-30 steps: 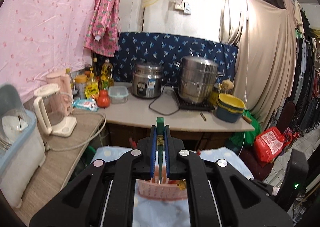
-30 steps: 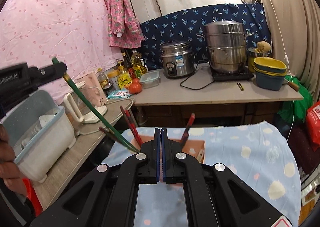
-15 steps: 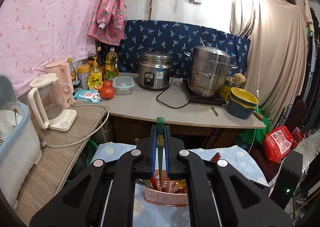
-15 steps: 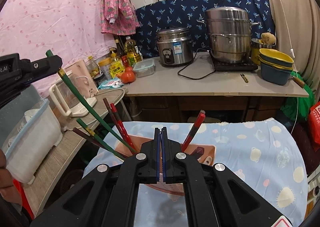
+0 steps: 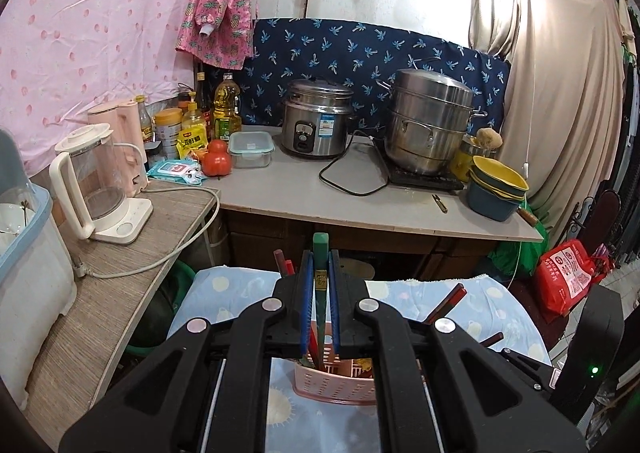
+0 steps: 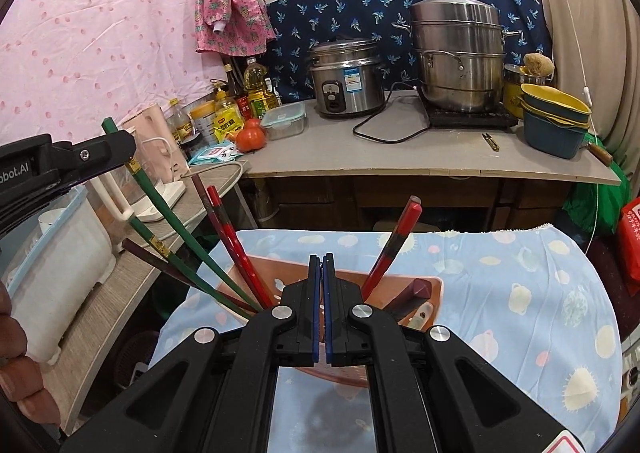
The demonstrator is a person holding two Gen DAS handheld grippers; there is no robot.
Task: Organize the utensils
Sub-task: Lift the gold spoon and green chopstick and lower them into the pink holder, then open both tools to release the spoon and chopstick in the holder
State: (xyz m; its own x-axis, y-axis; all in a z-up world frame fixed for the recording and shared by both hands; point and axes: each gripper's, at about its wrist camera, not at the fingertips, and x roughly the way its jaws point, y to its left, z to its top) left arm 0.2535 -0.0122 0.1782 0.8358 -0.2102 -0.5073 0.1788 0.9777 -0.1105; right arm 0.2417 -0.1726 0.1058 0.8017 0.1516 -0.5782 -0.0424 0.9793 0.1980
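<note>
My left gripper [image 5: 320, 259] is shut on a green chopstick [image 5: 320, 293], gripped near its top end. In the right wrist view that gripper [image 6: 120, 145] comes in from the left, and the held green chopstick [image 6: 160, 205] slants down into the pink slotted basket [image 6: 434, 287]. The basket [image 5: 332, 383] also holds a second green chopstick [image 6: 176, 265], red chopsticks [image 6: 232, 237] and a dark brown one [image 6: 148, 255]. My right gripper [image 6: 322, 273] is shut on nothing, just in front of the basket and above its near rim.
The basket stands on a table with a light blue patterned cloth [image 6: 520, 273]. A wooden side shelf [image 5: 120, 253] on the left carries a kettle [image 5: 96, 181] and a dish box [image 5: 24, 253]. Behind is a counter [image 5: 380, 209] with a rice cooker, a steamer pot and bowls. A hand [image 6: 16, 353] shows at the left edge.
Both grippers have sunk and moved toward the basket. The held green chopstick's lower end has gone down into the basket. Both grippers stay shut.
</note>
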